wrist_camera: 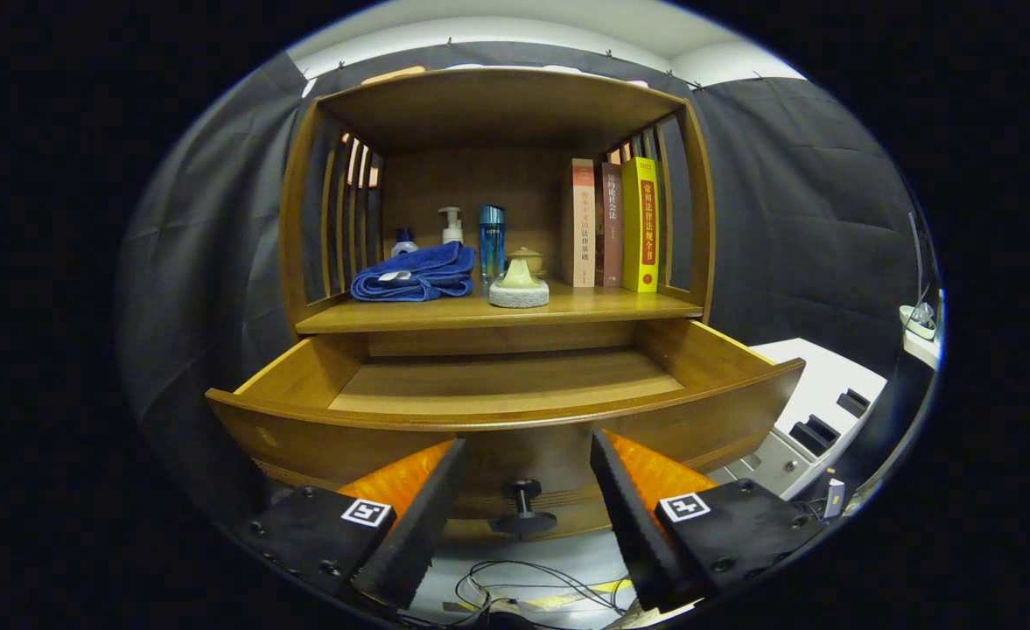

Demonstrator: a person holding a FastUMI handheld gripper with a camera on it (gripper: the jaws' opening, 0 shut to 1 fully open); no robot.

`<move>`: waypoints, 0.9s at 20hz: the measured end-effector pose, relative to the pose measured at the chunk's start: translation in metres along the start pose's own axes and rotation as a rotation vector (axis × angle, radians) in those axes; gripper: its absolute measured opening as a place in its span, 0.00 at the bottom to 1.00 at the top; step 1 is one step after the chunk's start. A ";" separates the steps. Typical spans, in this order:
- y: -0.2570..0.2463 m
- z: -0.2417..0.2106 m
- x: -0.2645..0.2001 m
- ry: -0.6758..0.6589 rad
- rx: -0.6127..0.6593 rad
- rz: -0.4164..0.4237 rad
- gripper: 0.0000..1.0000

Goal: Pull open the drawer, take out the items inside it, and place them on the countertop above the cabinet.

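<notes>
Between the wide-open, empty claw (pixel 528 455), the pulled-out drawer (pixel 506 411) runs crosswise, its knob (pixel 523 506) pointing outward.

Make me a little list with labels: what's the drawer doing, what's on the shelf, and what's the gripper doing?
drawer: pulled open, visible floor bare wood
drawer knob: between the gripper's fingers, untouched
gripper: open, fingers spread either side of the knob
countertop: holds a blue towel, pump bottle, blue bottle, small lidded pot, three books
items left in drawer: none seen
</notes>
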State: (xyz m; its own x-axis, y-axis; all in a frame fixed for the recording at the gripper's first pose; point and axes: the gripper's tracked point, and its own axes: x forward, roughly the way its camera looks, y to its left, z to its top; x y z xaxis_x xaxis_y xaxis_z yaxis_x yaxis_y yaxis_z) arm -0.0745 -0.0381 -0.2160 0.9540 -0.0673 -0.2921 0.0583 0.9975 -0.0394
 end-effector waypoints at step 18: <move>0.013 0.021 0.112 0.000 -0.035 -0.038 0.96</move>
State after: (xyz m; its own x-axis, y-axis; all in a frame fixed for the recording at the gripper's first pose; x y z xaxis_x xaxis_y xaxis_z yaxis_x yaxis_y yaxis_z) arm 0.0396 -0.0322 -0.2293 0.9513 -0.1054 -0.2898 0.0843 0.9929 -0.0843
